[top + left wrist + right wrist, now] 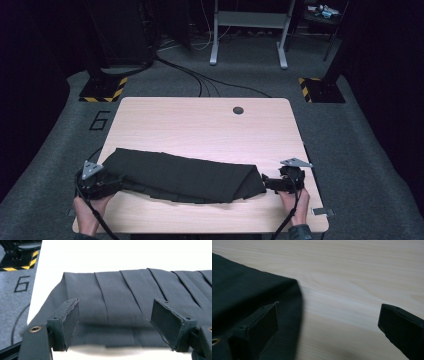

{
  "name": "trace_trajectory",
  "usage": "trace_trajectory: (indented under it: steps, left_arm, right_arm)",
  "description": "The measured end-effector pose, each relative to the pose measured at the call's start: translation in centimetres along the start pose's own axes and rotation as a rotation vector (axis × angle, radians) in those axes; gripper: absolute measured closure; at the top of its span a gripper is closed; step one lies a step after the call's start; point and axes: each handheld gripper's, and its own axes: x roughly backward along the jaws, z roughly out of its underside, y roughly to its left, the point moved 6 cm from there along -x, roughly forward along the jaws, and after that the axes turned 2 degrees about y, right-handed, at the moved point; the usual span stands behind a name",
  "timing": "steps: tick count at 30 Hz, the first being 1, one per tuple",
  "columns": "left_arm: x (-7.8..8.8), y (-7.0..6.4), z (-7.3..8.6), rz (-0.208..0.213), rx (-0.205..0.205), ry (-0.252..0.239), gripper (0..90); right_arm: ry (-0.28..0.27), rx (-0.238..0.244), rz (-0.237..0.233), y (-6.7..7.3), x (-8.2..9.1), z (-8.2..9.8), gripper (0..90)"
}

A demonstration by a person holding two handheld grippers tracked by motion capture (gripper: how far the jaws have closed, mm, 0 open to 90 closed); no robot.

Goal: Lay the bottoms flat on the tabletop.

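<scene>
A: Any legible writing? 
B: Only a black "6" marked on the grey carpet floor, beside the desk's far left corner. Yellow-black hazard stripes on two stand bases.
A: Materials? 
B: Desk is pale wood-grain laminate, rounded corners, one dark round grommet near the far edge. Garment is a dark pleated cloth, fine matte weave, creases running lengthwise, lying flat as a long folded band across the near half of the desk.
A: Fingers? 
B: Left gripper stands wide apart over the cloth's left end, pads not pressing. Right gripper also wide, at the cloth's right corner; one finger over the cloth, the other over bare wood.
</scene>
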Motion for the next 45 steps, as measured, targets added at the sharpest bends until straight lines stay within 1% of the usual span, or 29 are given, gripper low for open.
trace_trajectory:
  steps: [1, 2, 5, 6, 7, 8, 9, 10, 11, 14, 15, 16, 17, 18, 19, 20, 22, 23, 25, 26, 27, 28, 29, 33, 36, 38, 40, 41, 45]
  left_arm:
    - [-0.6, 0.1, -0.4, -0.003, -0.007, 0.007, 20.3]
    - [-1.2, 0.3, -0.7, -0.014, -0.017, 0.018, 19.4]
    - [-3.0, 0.7, -1.3, -0.022, -0.028, 0.052, 15.4]
    - [-3.3, 0.9, -1.4, -0.021, -0.029, 0.066, 14.9]
    - [-4.1, 1.2, -1.5, -0.027, -0.024, 0.082, 14.4]
    - [-4.4, 1.4, -1.5, -0.03, -0.019, 0.088, 12.4]
    - [-4.8, 1.5, -1.5, -0.029, -0.012, 0.099, 10.6]
    - [-5.2, 1.7, -1.4, -0.029, -0.008, 0.116, 9.7]
    - [-5.5, 1.9, -1.3, -0.036, -0.009, 0.128, 7.9]
    - [-6.4, 2.2, -0.6, -0.018, 0.004, 0.168, 5.1]
    - [-6.5, 2.2, -0.2, -0.013, 0.0, 0.19, 5.1]
    - [-6.7, 2.2, -0.1, -0.014, 0.003, 0.188, 5.0]
    - [-6.9, 2.1, 0.3, -0.005, -0.002, 0.207, 5.2]
    - [-7.0, 2.1, 0.6, 0.007, 0.0, 0.224, 5.3]
    - [-7.2, 2.0, 0.8, 0.008, 0.001, 0.216, 5.3]
    - [-7.2, 1.9, 0.9, 0.005, -0.003, 0.224, 5.5]
    - [-7.5, 1.5, 1.5, 0.018, -0.012, 0.242, 6.0]
    - [-7.6, 1.3, 1.8, 0.025, -0.003, 0.242, 5.9]
    - [-7.5, 0.9, 2.0, 0.035, -0.007, 0.239, 5.9]
    - [-7.5, 0.6, 2.1, 0.042, -0.003, 0.233, 6.0]
    - [-7.4, 0.4, 2.2, 0.049, -0.007, 0.237, 5.9]
    - [-7.5, 0.1, 2.3, 0.053, -0.003, 0.221, 5.9]
    - [-7.4, -0.3, 2.4, 0.066, -0.006, 0.231, 5.9]
    - [-7.5, -1.4, 2.5, 0.078, -0.003, 0.216, 5.9]
    - [-7.5, -2.2, 2.5, 0.084, -0.012, 0.218, 5.9]
    - [-7.5, -2.7, 2.5, 0.097, -0.014, 0.228, 5.8]
    - [-7.6, -3.2, 2.6, 0.097, -0.015, 0.217, 5.8]
    - [-7.5, -3.4, 2.6, 0.104, -0.02, 0.222, 5.9]
    - [-7.5, -4.6, 2.7, 0.104, -0.023, 0.21, 5.9]
  right_arm:
    - [-0.002, 0.008, -0.016, 1.0, 0.0, -0.5, 2.4]
    - [-0.003, 0.028, -0.027, 2.0, -0.1, -0.8, 2.4]
    - [0.007, 0.089, -0.055, 5.4, -0.7, -1.6, 2.6]
    - [0.012, 0.112, -0.071, 6.5, -1.0, -1.8, 2.7]
    - [0.015, 0.13, -0.082, 7.1, -1.3, -1.9, 2.7]
    - [0.026, 0.142, -0.095, 8.5, -1.8, -2.0, 2.7]
    - [0.031, 0.158, -0.102, 9.1, -2.2, -2.1, 2.5]
    - [0.056, 0.154, -0.111, 9.9, -2.6, -2.0, 1.8]
    - [0.065, 0.167, -0.114, 10.4, -3.2, -2.0, 1.3]
    - [0.117, 0.18, -0.128, 11.4, -4.9, -1.6, 0.0]
    - [0.131, 0.188, -0.117, 11.5, -5.2, -1.5, 0.0]
    - [0.146, 0.197, -0.113, 11.6, -5.6, -1.3, 0.0]
    - [0.153, 0.198, -0.107, 11.6, -5.8, -1.2, 0.0]
    - [0.174, 0.201, -0.102, 11.5, -6.3, -0.8, 0.0]
    - [0.184, 0.195, -0.106, 11.3, -6.5, -0.5, 0.0]
    - [0.183, 0.185, -0.122, 11.1, -6.7, -0.3, 0.0]
    - [0.182, 0.18, -0.128, 10.7, -6.8, -0.3, 0.0]
    - [0.181, 0.181, -0.129, 10.6, -6.8, -0.3, 0.0]
    - [0.181, 0.175, -0.121, 10.3, -6.7, -0.2, 0.0]
    - [0.179, 0.182, -0.119, 10.0, -6.7, -0.2, 0.0]
    - [0.179, 0.173, -0.115, 9.7, -6.5, -0.1, 0.0]
    - [0.176, 0.177, -0.113, 9.5, -6.5, -0.1, 0.0]
    - [0.179, 0.169, -0.112, 9.2, -6.4, 0.0, 0.0]
    - [0.18, 0.154, -0.098, 8.0, -6.1, 0.2, 0.0]
    - [0.175, 0.143, -0.092, 7.2, -5.9, 0.3, 0.0]
    - [0.181, 0.132, -0.088, 6.6, -5.8, 0.4, 0.0]
    - [0.177, 0.119, -0.087, 6.1, -5.7, 0.5, 0.0]
    - [0.176, 0.114, -0.088, 5.8, -5.7, 0.5, 0.0]
    - [0.168, 0.094, -0.072, 4.8, -5.4, 0.6, 0.0]
